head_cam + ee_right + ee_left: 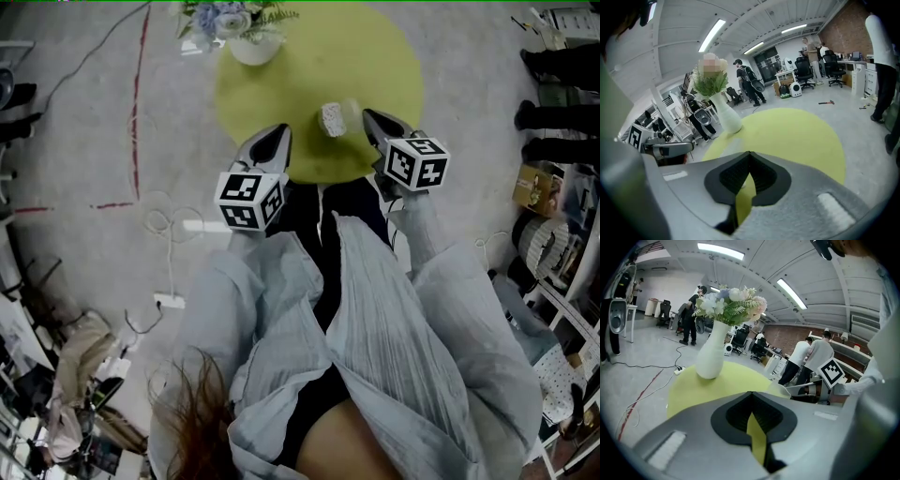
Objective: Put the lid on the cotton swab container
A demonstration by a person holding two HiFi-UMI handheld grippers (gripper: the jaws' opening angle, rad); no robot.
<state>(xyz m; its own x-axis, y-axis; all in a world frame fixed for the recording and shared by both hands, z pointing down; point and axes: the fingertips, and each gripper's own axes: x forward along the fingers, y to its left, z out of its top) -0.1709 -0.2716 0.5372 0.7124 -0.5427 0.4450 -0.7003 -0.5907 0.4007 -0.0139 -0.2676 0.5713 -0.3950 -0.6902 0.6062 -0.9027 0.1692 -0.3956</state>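
1. Your left gripper [275, 141] and right gripper [380, 124] hang clenched and empty over the table's [281, 84] near edge.
2. The cotton swab container [332, 119] stands between them, just inside that edge; its lid cannot be picked out.
3. Open one gripper, locate the lid, then steady the container and cap it squarely.

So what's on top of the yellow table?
A white vase of flowers at the far edge and the cotton swab container nearer the person. The left gripper and right gripper cover parts of the near edge of the yellow table.
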